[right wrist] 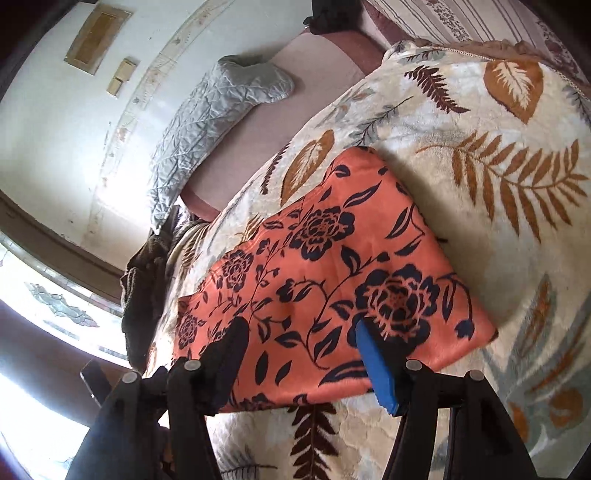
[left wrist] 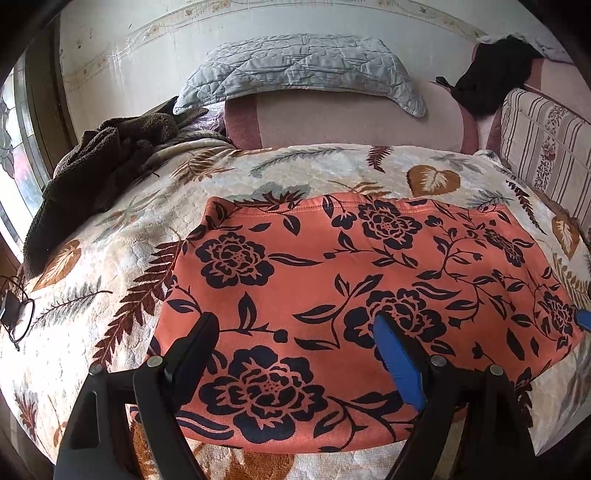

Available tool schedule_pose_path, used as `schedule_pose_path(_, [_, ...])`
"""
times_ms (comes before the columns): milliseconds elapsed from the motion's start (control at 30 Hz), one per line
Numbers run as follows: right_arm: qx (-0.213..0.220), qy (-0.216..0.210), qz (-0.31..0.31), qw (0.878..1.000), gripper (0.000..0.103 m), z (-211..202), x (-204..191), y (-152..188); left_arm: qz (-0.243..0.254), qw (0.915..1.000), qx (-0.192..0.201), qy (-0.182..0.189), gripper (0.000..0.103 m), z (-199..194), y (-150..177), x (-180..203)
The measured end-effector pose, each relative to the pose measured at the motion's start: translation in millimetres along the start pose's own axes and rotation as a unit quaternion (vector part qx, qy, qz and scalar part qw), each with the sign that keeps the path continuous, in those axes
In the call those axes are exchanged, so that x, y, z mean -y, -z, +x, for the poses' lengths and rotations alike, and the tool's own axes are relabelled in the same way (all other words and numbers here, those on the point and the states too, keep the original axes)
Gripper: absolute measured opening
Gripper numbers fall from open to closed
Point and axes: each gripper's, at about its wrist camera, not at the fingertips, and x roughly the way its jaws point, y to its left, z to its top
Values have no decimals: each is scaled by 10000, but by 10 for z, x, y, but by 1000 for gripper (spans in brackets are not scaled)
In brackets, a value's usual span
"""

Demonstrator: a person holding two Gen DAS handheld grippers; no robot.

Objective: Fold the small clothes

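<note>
An orange cloth (left wrist: 354, 302) with dark flower print lies flat on a cream blanket (left wrist: 122, 254) patterned with brown and grey leaves; the cloth serves here as the landmark. It looks folded into a rough rectangle, with a stitched hem along its far edge in the left wrist view.

The left gripper (left wrist: 295, 325) hangs over the near part of the cloth, jaws wide apart, nothing between them but the fabric lying below. One finger carries a blue pad (left wrist: 399, 365) (the other finger's inner face is turned away and looks black). Whether the tips touch the cloth cannot be told.

The right gripper (right wrist: 299, 332) is over the cloth's near edge in its own view, jaws apart and clamped on nothing; it too has a blue pad (right wrist: 376, 369) on one finger. A blue tip at the right end of the cloth in the left wrist view is probably this gripper.

Beyond the cloth's far edge, past the blanket, is a pink cushion (left wrist: 354, 122) with a grey quilted pillow (left wrist: 303, 70) lying on top, against a pale wall (left wrist: 147, 33). To the far left of the cloth is a heap of dark brown fleece (left wrist: 96, 170); to the far right, a striped cushion (left wrist: 543, 144) and a black garment (left wrist: 491, 74). Glasses (left wrist: 18, 310) lie left of the cloth at the blanket's edge.
</note>
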Motion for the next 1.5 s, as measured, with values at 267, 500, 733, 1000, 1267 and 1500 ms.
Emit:
schedule_pose_path(267, [-400, -174, 314, 9986, 65, -78, 147, 333, -81, 9999, 67, -3, 86, -42, -7, -49])
schedule_pose_path(500, [-314, -177, 417, 9985, 65, -101, 210, 326, -113, 9999, 74, -3, 86, -44, -8, -42])
schedule_pose_path(733, [-309, -249, 530, 9978, 65, -82, 250, 312, -184, 9998, 13, 38, 86, -14, -18, -16])
schedule_pose_path(1000, [-265, -323, 657, 9970, 65, -97, 339, 302, -189, 9998, -45, 91, 86, 3, -24, 76])
schedule_pose_path(1267, [-241, -501, 884, 9945, 65, -92, 461, 273, -128, 9998, -84, 122, 86, 13, -41, 183])
schedule_pose_path(1500, [-354, -474, 943, 9938, 65, -24, 467, 288, -76, 9998, -80, 139, 86, 12, -45, 199])
